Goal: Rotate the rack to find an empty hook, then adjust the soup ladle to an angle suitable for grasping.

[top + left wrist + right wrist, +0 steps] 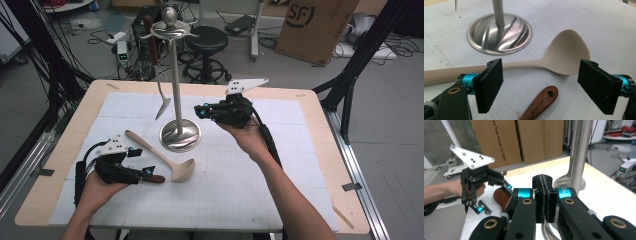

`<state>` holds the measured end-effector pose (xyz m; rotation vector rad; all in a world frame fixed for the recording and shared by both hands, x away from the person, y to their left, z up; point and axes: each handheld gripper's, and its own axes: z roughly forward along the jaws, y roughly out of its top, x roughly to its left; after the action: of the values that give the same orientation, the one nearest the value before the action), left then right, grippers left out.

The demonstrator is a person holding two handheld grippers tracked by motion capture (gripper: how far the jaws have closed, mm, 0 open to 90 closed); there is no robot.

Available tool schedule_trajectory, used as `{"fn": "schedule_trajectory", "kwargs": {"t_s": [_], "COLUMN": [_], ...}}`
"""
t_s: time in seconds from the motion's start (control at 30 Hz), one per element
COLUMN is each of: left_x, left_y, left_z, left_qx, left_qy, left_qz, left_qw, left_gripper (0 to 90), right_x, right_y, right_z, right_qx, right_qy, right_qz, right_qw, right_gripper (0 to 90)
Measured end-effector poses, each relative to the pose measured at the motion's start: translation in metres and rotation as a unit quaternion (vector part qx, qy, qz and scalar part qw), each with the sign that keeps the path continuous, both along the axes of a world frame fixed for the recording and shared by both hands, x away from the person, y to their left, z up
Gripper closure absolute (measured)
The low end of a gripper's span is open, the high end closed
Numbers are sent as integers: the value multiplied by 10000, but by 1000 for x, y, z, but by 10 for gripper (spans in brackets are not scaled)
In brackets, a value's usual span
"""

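A beige ladle (165,157) lies on the white mat, its bowl (564,56) just beyond my left gripper (544,85). That gripper (142,161) rests low at the front left with its jaws wide apart. A brown wooden handle (540,103) lies on the mat below the gap, and neither pad touches it; the rest of that utensil is hidden. My right gripper (545,195) hovers right of the steel stand's pole (580,150), pads pressed together with nothing between them. In the high view it (200,111) points left toward the stand (177,75).
A spatula (160,97) with a dark wooden handle hangs from the stand's top hook on the left side. The stand's round steel base (180,134) sits mid-table, close behind the ladle. Cardboard boxes, a stool and cables lie on the floor beyond the table's far edge.
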<state>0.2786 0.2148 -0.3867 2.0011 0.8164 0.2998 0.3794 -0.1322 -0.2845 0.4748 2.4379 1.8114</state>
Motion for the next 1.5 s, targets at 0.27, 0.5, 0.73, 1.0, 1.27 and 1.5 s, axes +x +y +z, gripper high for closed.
{"fn": "schedule_trajectory", "kwargs": {"t_s": [0.27,0.5,0.73,1.0,1.27,1.5], "left_x": [0,0,0,0,0,0], "left_y": [1,2,2,1,2,1], "left_z": [-1,-1,-1,-1,-1,-1], "left_qx": [44,45,66,52,51,62], "left_qy": [-7,-7,-12,-8,-28,-32], "left_qz": [36,60,37,15,9,14], "left_qw": [10000,10000,10000,10000,10000,10000], "left_gripper": [213,214,214,214,214,214], "right_x": [-3,-7,-11,-16,-18,-19], "right_y": [5,10,16,28,37,47], "right_z": [-27,-49,-67,-89,-106,-117], "right_qx": [-149,-306,-454,-696,-973,-1232], "right_qy": [258,459,588,764,952,1038], "right_qz": [60,120,182,297,390,447], "right_qw": [9995,9984,9971,9942,9899,9859], "right_gripper": [894,894,889,880,881,881]}}
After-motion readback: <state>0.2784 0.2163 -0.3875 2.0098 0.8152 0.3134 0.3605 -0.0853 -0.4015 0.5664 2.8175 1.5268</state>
